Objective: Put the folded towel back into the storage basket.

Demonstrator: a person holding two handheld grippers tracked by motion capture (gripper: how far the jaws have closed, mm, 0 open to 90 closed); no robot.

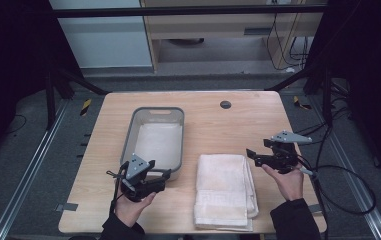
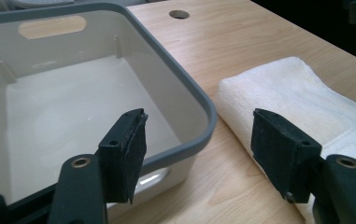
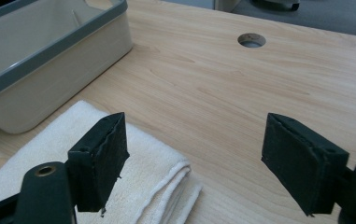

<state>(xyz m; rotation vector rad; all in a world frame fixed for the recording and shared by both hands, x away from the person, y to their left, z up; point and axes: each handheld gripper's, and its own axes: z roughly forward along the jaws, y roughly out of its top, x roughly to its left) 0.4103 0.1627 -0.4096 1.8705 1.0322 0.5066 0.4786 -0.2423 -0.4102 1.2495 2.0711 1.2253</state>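
From the high view, a wooden table [image 1: 228, 130] holds a grey-rimmed plastic bin [image 1: 138, 125] left of centre and a folded cream towel [image 1: 224, 192] lying flat just to its right, near the front edge. A person's left hand holds the left gripper [image 1: 164, 176] at the bin's near right corner, and the right hand holds the right gripper [image 1: 254, 155] just beside the towel's far right corner; both hover clear of the cloth. In the left gripper view, the jaws are spread wide with nothing between them, one pad [image 2: 124, 151] over the bin's rim [image 2: 185, 88] and the other over the towel's [image 2: 302, 98] near edge. A likely risk is that this jaw catches the rim on the way across and shoves the bin. In the right gripper view, the jaws are also spread and hold nothing, above the towel's [image 3: 138, 177] stacked corner layers, with bare table and a cable hole [image 3: 252, 40] beyond. If the pinch takes only the top layer, the towel would probably unfold when lifted; uneven lifting by the two hands could let it sag and drag.
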